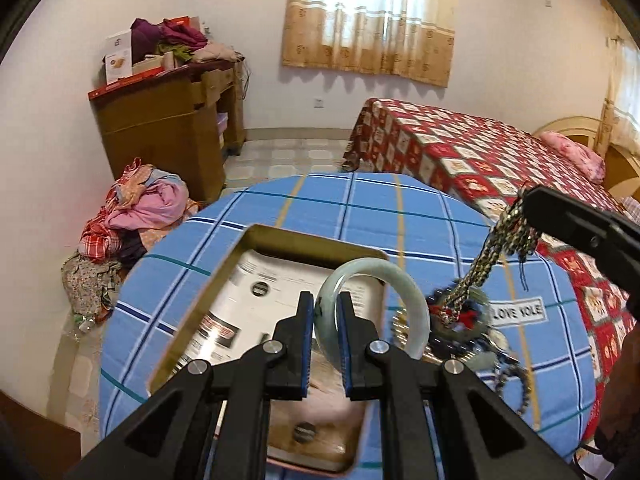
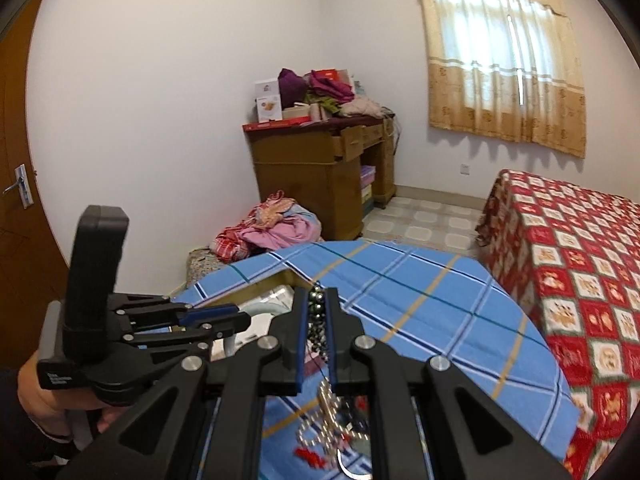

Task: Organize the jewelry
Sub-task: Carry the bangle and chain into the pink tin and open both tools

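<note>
My left gripper is shut on a pale green jade bangle, held upright above an open gold-rimmed box with a printed sheet inside. At the right of the left wrist view, my right gripper is shut on a beaded chain that hangs down toward a heap of jewelry on the blue plaid cloth. In the right wrist view the right gripper pinches dark beads, and the chain trails down between the arms. The left gripper shows at the left.
The round table wears a blue plaid cloth. A bed with a red patterned cover stands right behind it. A wooden desk with clothes on top is by the far wall, and a pile of clothes lies on the floor.
</note>
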A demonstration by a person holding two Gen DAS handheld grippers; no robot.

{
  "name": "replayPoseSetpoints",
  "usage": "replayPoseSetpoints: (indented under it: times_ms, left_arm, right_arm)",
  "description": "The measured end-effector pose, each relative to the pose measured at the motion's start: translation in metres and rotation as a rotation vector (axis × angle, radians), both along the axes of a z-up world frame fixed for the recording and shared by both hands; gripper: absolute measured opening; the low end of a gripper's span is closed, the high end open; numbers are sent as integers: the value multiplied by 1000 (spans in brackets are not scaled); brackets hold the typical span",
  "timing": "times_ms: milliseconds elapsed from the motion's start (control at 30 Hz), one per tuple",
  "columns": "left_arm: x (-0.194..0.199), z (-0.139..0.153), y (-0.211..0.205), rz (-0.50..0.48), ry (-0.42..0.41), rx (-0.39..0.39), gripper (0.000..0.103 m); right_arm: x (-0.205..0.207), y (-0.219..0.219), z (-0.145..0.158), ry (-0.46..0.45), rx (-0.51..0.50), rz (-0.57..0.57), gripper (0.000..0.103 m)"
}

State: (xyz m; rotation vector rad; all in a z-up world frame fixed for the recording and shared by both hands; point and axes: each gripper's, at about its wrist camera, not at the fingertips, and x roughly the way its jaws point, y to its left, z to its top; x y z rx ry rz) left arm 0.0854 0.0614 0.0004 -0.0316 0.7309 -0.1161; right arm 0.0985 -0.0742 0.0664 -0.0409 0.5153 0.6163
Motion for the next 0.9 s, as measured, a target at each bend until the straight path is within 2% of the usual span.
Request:
replayPoseSetpoints:
  times_ms: [333,900]
  left_arm:
    - [38,-3,36,71,21,17,10]
    - [78,-35,43,87,112,41,11]
  right_arm:
    - [30,37,-6,31,-13,50,10]
    - [66,57,-71,175,-108,23,10]
